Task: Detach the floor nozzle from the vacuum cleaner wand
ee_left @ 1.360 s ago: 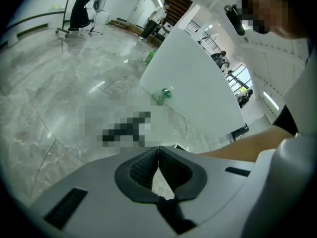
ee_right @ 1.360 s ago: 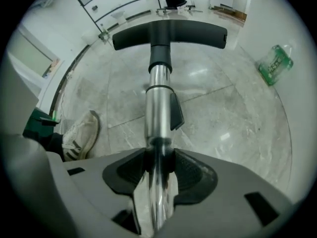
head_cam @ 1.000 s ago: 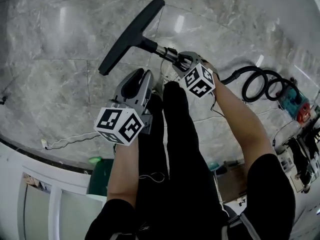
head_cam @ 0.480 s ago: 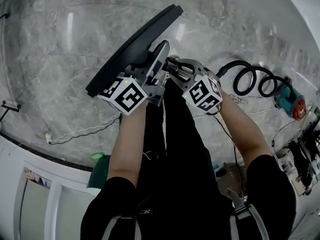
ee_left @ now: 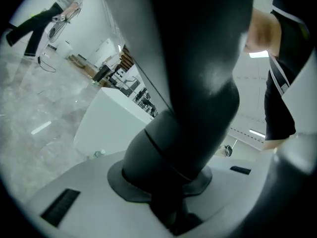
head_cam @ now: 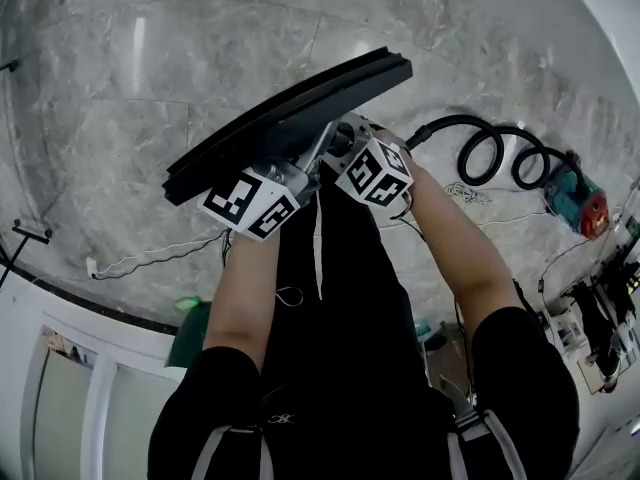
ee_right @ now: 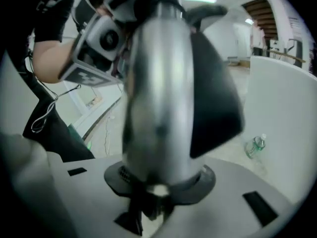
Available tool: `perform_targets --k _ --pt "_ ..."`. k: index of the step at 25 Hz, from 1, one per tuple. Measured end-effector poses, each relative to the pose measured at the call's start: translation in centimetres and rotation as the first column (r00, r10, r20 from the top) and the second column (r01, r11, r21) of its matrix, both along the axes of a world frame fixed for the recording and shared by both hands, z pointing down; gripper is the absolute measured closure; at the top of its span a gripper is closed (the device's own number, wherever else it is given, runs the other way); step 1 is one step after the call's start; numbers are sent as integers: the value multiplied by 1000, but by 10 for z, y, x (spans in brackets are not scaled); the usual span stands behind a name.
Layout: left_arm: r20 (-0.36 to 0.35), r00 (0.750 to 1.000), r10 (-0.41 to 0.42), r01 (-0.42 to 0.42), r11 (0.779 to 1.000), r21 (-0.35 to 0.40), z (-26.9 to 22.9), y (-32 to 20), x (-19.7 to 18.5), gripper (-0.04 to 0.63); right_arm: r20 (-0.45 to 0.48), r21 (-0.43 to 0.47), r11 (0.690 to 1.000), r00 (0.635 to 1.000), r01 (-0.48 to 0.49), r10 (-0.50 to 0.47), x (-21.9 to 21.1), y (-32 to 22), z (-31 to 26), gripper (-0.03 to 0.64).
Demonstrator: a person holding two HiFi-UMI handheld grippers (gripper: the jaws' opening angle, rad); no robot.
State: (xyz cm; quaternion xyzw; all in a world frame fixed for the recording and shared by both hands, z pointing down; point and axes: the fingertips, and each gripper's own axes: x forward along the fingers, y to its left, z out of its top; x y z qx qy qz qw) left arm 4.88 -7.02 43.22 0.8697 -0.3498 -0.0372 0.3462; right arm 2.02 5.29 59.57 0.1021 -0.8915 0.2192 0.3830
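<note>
The black floor nozzle [head_cam: 290,118] is lifted off the marble floor and slants across the head view. In the left gripper view its thick black neck [ee_left: 198,83] fills the gap between the jaws. My left gripper [head_cam: 312,150] holds that neck, its jaws closing on it. My right gripper [head_cam: 345,136] sits just right of it, jaws closing on the silver wand [ee_right: 158,98], which stands between them. In the right gripper view the nozzle's dark body [ee_right: 215,98] lies behind the wand, and the left gripper's marker cube [ee_right: 96,51] shows at upper left.
A black hose [head_cam: 490,153] coils on the floor at right and leads to a teal and red vacuum body [head_cam: 575,203]. A white cable [head_cam: 150,263] lies at left near a white wall base [head_cam: 60,368]. A water bottle [ee_right: 255,145] stands by a white counter [ee_left: 109,118].
Both grippers have risen and the nozzle has come up off the floor toward the camera. The left gripper, free a second ago, has moved onto the nozzle's neck.
</note>
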Motion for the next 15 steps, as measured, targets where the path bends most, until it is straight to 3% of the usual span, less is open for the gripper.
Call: perform_targets --k 4,5,7,10,12,15 --pt "2 1000 12 -12 1000 -9 0 -2 1 499 31 36 996 996 -82 80 -4 -8 -2 474" --pt "8 1000 -5 6 1000 -20 1 -4 -3 499 19 60 994 996 -89 88 -5 -11 -2 518" --pt "25 996 -90 92 993 -71 6 -14 -16 499 -12 90 990 994 -106 107 -7 -17 -3 545" --pt "46 971 -236 240 958 -156 14 -26 -39 508 -55 118 984 989 -131 138 -9 -21 -7 552" --pt "19 969 -245 244 953 -178 14 -25 -44 509 -10 61 994 995 -95 96 -13 -13 -14 552" --pt "-77 979 -188 175 973 -152 5 -19 -46 508 109 -78 997 994 18 -9 -23 4 -27 552"
